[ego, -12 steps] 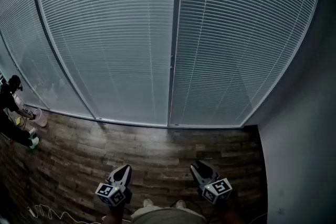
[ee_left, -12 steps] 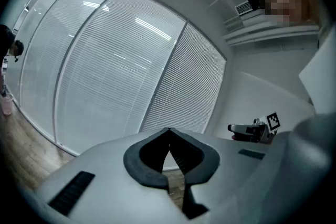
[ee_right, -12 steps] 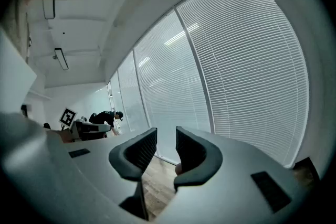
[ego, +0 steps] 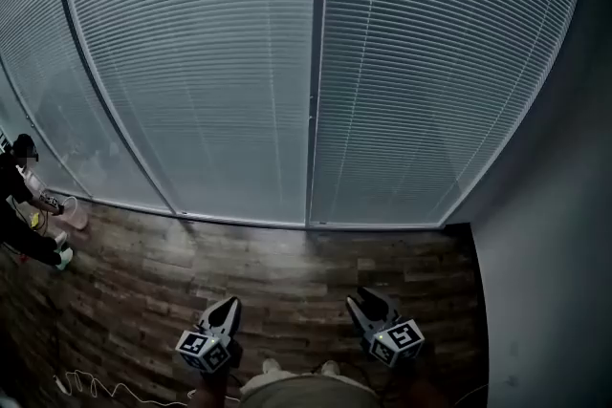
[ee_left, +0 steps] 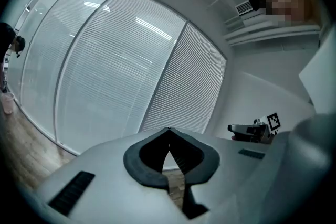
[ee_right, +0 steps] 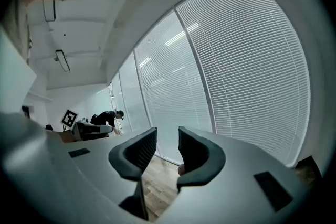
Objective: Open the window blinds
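Observation:
Closed white slatted blinds cover the tall windows ahead, a left panel point(ego: 191, 62) and a right panel point(ego: 430, 62), split by a dark vertical frame bar point(ego: 314, 91). Both grippers hang low over the wooden floor, well short of the blinds. My left gripper point(ego: 228, 305) is shut with its tips meeting and nothing in it, as the left gripper view point(ee_left: 168, 134) also shows. My right gripper point(ego: 360, 301) stands a little open, with a narrow empty gap between its jaws in the right gripper view point(ee_right: 167, 136). Both point toward the blinds point(ee_right: 247, 71).
A person point(ego: 24, 196) crouches at the far left by the window base. A white cable point(ego: 96, 387) lies on the wooden floor point(ego: 287, 272) at lower left. A grey wall point(ego: 555, 253) closes the right side. The wearer's feet point(ego: 296, 368) show at the bottom edge.

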